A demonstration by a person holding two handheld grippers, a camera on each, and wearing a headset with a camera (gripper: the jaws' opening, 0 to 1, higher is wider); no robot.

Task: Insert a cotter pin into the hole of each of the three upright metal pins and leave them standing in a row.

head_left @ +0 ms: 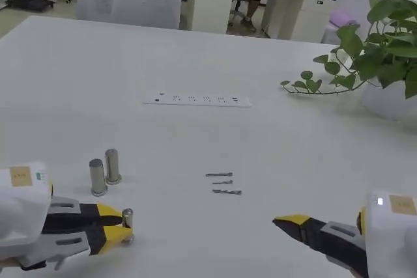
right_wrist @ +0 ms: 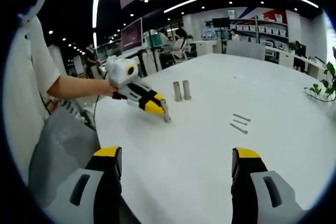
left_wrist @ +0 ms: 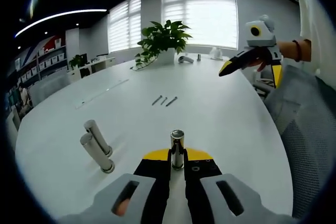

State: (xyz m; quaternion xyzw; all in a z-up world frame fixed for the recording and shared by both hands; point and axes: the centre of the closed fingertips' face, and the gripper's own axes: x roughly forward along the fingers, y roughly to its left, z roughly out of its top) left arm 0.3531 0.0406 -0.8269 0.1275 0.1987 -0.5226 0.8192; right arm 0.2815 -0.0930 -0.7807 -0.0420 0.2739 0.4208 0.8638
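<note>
Jaws of my left gripper (left_wrist: 177, 158) are drawn narrow around one metal pin (left_wrist: 177, 145). They clamp it low on its shaft, so it stands upright between the yellow tips with its rounded top above them. In the head view this held pin sits at the near left of the white table (head_left: 195, 43), right at the front of the gripper. I cannot tell whether its base touches the surface.

Two other metal pins (head_left: 105, 171) stand upright just beside each other, a little farther away and slightly left of the held one. They are apart from it and from my fingers.

Three cotter pins (head_left: 223, 182) lie flat on the table in a small group, roughly parallel. They are to the right of the held pin and between my two grippers. Neither gripper touches them.

My right gripper (right_wrist: 177, 156) has its jaws spread wide with nothing between them. In the left gripper view it is raised above the near right of the table. The cotter pins lie to the left of its tips and farther off, well apart.

A white power strip (head_left: 197, 100) lies flat farther back, near the middle of the table. A potted plant (head_left: 374, 50) stands at the far right edge.
</note>
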